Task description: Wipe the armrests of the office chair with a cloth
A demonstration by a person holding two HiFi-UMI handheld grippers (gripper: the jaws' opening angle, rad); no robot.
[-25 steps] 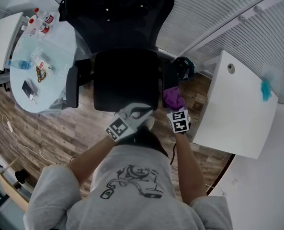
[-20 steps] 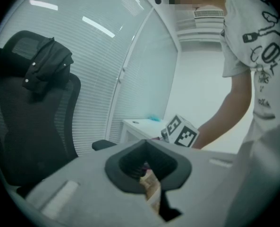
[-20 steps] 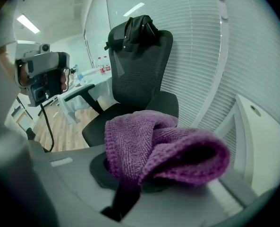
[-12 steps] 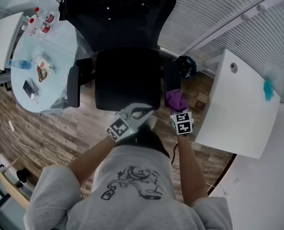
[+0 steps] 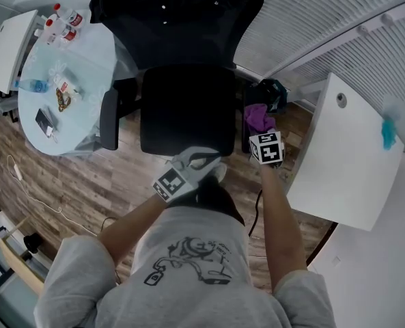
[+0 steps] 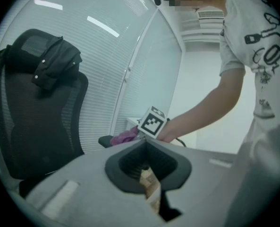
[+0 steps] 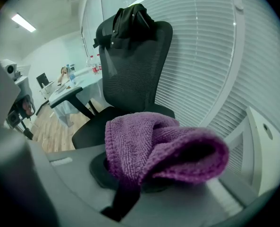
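Purple terry cloth [image 7: 154, 145] on right armrest [image 6: 106, 140] of black mesh office chair [image 5: 185, 108].
My right gripper [image 5: 260, 134] clamps it; my left gripper [image 6: 147, 160] is closed, empty.

I see the wood floor [image 5: 59, 183] carrying the office chair [image 5: 185, 111] and a round table [image 5: 86, 74] — bottles [image 5: 64, 17] and a phone [image 5: 45, 121] lie on it.

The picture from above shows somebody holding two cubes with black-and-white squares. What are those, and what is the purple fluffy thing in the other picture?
Those are hand-held grippers, pinching tools with two jaws; the cubes are part of them. One camera sits on the person's head, looking down. Each gripper carries its own camera too. The right gripper pinches a purple cloth at the office chair's armrest. The left gripper is shut and holds nothing. A round table with bottles stands beside the chair.
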